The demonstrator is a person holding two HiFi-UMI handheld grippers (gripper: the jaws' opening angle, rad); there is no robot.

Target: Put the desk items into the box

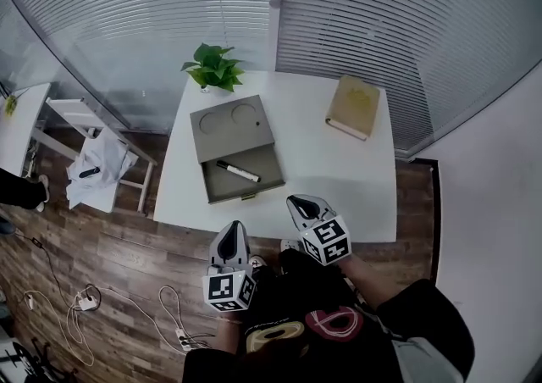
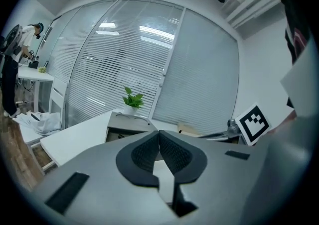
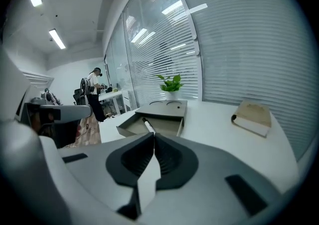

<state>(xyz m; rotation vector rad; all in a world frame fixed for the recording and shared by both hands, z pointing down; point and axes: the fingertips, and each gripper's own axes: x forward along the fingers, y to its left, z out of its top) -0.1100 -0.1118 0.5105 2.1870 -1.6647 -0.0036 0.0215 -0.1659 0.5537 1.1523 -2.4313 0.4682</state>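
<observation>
Head view: box [image 1: 222, 123] sits toward the table's [image 1: 339, 178] far left corner. Its drawer [image 1: 229, 187] is open, with the marker [image 1: 238, 171] inside. Book [image 1: 353, 107] lies at the far right corner. Left gripper [image 1: 233, 233] and right gripper [image 1: 298, 203] are at the near edge.
Left gripper view: left gripper [image 2: 159, 137] clenched, empty.
Right gripper view: right gripper [image 3: 152, 137] clenched, empty.

White table [image 1: 339, 178] with box [image 1: 222, 119], book [image 1: 353, 107], plant [image 1: 213, 66]

1 box [image 1: 254, 137], 1 marker [image 1: 238, 171], 1 book [image 1: 353, 107], 1 plant [image 1: 213, 67].
</observation>
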